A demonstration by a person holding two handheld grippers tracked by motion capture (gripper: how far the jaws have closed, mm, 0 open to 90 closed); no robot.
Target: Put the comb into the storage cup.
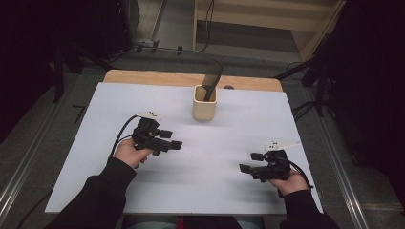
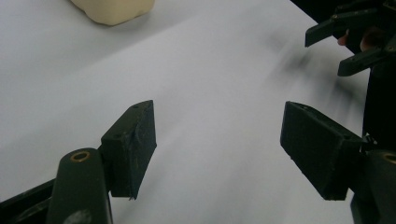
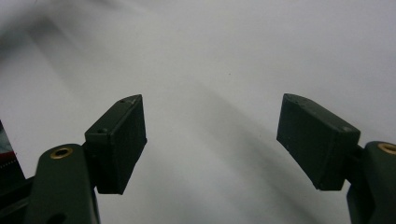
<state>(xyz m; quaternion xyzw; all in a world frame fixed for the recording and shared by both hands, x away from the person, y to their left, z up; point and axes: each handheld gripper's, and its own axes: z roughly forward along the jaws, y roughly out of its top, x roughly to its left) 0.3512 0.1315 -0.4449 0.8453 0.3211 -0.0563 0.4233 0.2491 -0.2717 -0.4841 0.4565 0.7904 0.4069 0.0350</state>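
A cream square cup [image 1: 205, 102] stands upright near the far middle of the white table sheet [image 1: 219, 138], with a dark curved utensil [image 1: 211, 78] sticking out of it. My left gripper [image 1: 171, 139] is held low at the left, open, jaws pointing right with nothing between them. My right gripper [image 1: 250, 162] is held at the near right, open and empty, jaws pointing left. In the left gripper view the jaws [image 2: 217, 140] stand wide over bare sheet, the cup's base [image 2: 114, 9] at top left and the other gripper [image 2: 348, 44] at top right. The right gripper [image 3: 210, 140] view has bare sheet between its jaws.
The white sheet covers a wooden table whose far edge [image 1: 191, 78] shows as a bare strip. Dark stands and cables [image 1: 310, 90] flank the table on the floor beyond. A person's dark sleeves [image 1: 95, 200] come in from the bottom.
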